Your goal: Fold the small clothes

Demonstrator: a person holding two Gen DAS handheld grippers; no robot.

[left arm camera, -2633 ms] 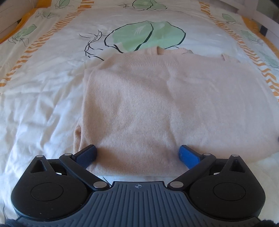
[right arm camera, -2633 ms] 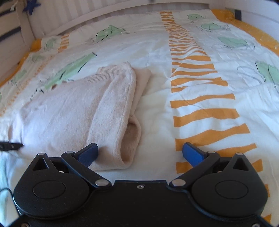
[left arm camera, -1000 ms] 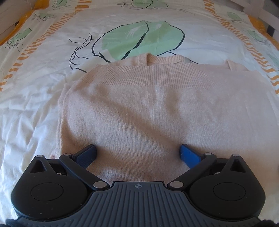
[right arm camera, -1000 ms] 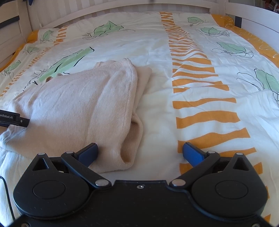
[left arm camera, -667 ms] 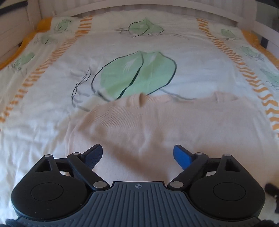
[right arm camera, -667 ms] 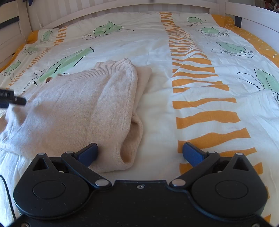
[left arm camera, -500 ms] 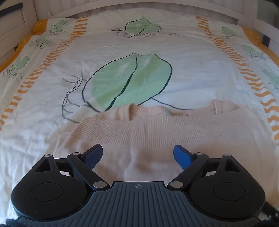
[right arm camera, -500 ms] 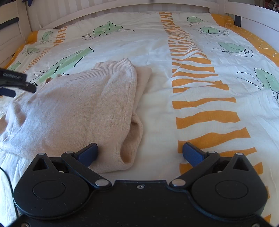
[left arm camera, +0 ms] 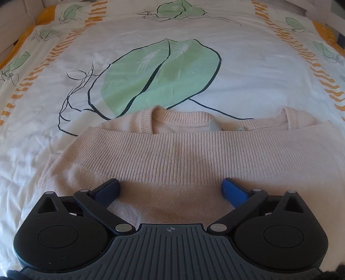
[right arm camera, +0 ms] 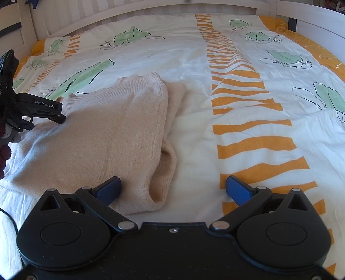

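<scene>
A pale pink knit sweater (left arm camera: pixel 185 157) lies folded on the bed, its ribbed hem laid just short of the neckline (left arm camera: pixel 183 117). My left gripper (left arm camera: pixel 170 189) is open and empty, low over the sweater's middle. In the right wrist view the sweater (right arm camera: pixel 103 137) lies to the left, with a folded sleeve edge (right arm camera: pixel 163 172) at its near right corner. My right gripper (right arm camera: pixel 173 187) is open and empty, with that sleeve edge between its fingers. The left gripper also shows in the right wrist view (right arm camera: pixel 43 107), over the sweater's far left side.
The white duvet (left arm camera: pixel 151 43) has green leaf prints and orange stripes (right arm camera: pixel 248 133). A white bed rail (right arm camera: pixel 151 8) runs along the far end and the right side. A black cable (right arm camera: pixel 8 213) hangs at the near left.
My left gripper has moved forward over the sweater toward the neckline, and the hem now lies near the collar. My right gripper has stayed in place, open.
</scene>
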